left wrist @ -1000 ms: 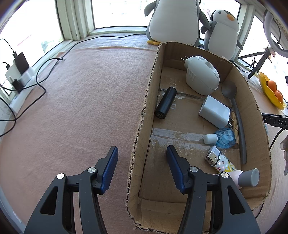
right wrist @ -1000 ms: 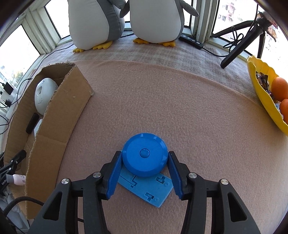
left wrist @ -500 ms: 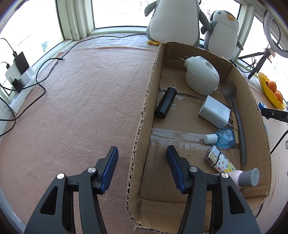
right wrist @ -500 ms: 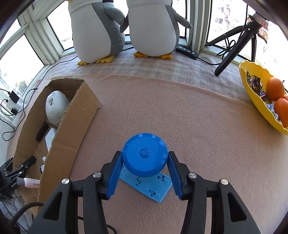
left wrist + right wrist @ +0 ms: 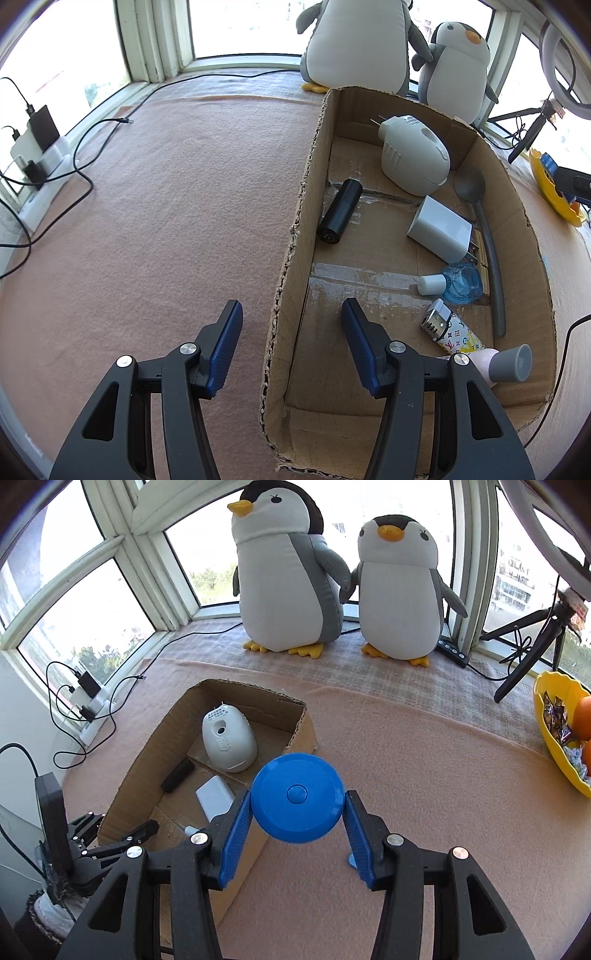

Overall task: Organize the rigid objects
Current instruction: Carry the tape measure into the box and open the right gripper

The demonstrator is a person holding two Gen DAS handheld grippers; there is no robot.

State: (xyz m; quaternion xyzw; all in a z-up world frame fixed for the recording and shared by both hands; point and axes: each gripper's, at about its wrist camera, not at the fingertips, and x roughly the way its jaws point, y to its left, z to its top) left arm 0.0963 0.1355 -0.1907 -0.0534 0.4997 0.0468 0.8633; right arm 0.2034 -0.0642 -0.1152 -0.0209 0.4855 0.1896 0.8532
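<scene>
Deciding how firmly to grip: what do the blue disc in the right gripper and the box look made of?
The blue disc looks like hard moulded plastic: smooth, even colour, faint sheen, raised centre button. The right gripper is shut on its rim. The box is plain brown corrugated cardboard, matte, with ragged torn top edges and tape residue on its floor, so probably flimsy.

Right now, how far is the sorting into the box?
Done: the box already holds a plug-in device, black tube, charger, spoon and small bottles. In hand: the right gripper grips a blue disc near the box. Left: placing it inside.
</scene>
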